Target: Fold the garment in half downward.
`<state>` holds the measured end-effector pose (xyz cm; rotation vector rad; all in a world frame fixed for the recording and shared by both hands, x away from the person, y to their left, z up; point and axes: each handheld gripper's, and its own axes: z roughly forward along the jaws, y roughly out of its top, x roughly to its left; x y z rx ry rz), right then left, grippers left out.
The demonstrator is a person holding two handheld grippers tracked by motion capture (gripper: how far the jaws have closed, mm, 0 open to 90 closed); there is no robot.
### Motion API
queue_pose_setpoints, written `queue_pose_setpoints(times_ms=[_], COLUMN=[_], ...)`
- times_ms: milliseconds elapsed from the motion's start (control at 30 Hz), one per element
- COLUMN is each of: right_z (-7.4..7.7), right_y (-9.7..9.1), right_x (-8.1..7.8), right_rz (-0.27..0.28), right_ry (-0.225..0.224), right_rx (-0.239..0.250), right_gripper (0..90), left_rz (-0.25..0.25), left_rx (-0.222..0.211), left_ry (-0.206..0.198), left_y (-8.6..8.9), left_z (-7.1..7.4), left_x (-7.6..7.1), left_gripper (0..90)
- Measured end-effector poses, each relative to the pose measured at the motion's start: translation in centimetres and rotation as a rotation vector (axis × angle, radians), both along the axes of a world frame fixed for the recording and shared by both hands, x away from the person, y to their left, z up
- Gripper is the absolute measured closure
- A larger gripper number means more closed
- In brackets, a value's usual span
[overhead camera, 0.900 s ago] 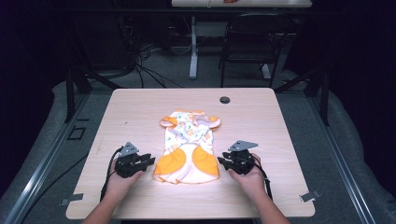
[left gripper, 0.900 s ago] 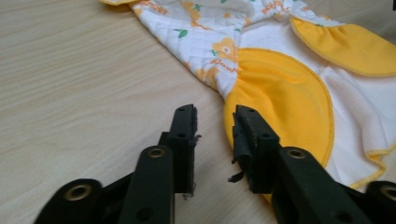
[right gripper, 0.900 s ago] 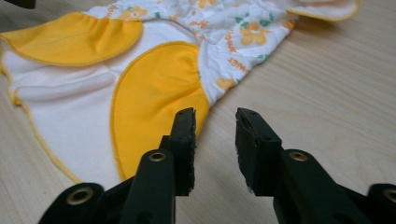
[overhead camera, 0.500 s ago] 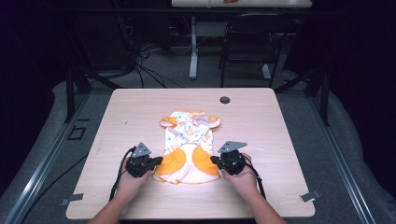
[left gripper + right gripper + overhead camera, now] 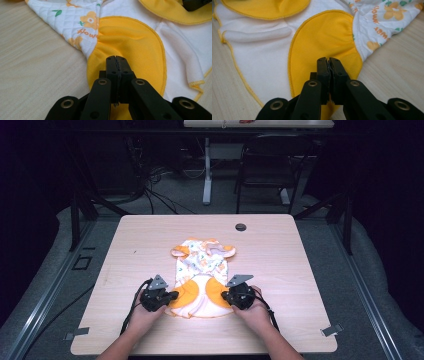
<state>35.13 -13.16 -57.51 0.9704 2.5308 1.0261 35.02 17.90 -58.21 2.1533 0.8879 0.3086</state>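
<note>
At the left, the left claw (image 5: pixel 172 295) is clamped together on the orange hem at the left side of the small garment (image 5: pixel 202 275). The garment lies flat on the worktop (image 5: pixel 280 265), in the middle and toward its near edge. Its long axis runs from near edge to far edge, ruffled collar pointing to the far edge. At the right, the right claw (image 5: pixel 225 296) is pinched on the hem's orange right side.

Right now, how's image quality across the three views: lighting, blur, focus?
High view: table evenly lit, surroundings dark, picture soft. Left gripper view: left gripper and the garment sharp, no glare. Right gripper view: right gripper sharp, far fabric slightly softer.
</note>
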Motion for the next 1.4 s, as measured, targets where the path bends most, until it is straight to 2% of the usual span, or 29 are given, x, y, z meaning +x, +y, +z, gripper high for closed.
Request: queue_pose_setpoints(times_ms=[200,333,433,600,700,833,867,967,1167,1400], right_z=[0.1,0.3,0.5,0.5,0.6,0.5,0.6,0.6,0.6,1.0], right_y=[-0.4,-0.3,-0.5,-0.6,-0.7,-1.1,-1.1,-1.1,-1.0,-0.9], right_x=[-0.2,-0.5,-0.8,-1.5,-1.9,-2.9,-3.0,-3.5,-4.9,-5.0], right_rz=[0.024,0.035,0.044,0.059,0.062,0.090,0.094,0.106,0.125,0.124], right_ry=[0.022,0.033,0.066,0.066,0.087,0.113,0.118,0.116,0.123,0.108], right_rx=[0.000,-0.022,-0.023,-0.035,-0.027,-0.011,-0.009,-0.022,-0.013,-0.012], right_gripper=[86.9,86.8,86.9,87.0,87.1,87.2,87.2,87.2,87.2,84.6], left_rz=[-0.023,-0.042,-0.064,-0.076,-0.086,-0.100,-0.105,-0.110,-0.117,-0.111], left_rx=[0.019,0.031,0.040,0.042,0.043,0.020,0.025,0.024,0.015,-0.002], left_ry=[-0.005,-0.005,-0.001,0.007,0.020,0.060,0.057,0.064,0.066,0.100], left_y=[-0.2,-0.6,-0.7,-0.5,-0.4,-0.1,0.0,0.0,0.3,0.3], left_z=[0.1,0.1,0.2,0.3,0.3,0.4,0.4,0.4,0.4,0.6], left_x=[-0.7,-1.2,-1.8,-2.3,-2.8,-3.8,-3.9,-4.5,-5.4,-5.0], left_gripper=[89.8,89.8,89.9,89.9,89.9,89.9,89.9,89.9,89.9,88.2])
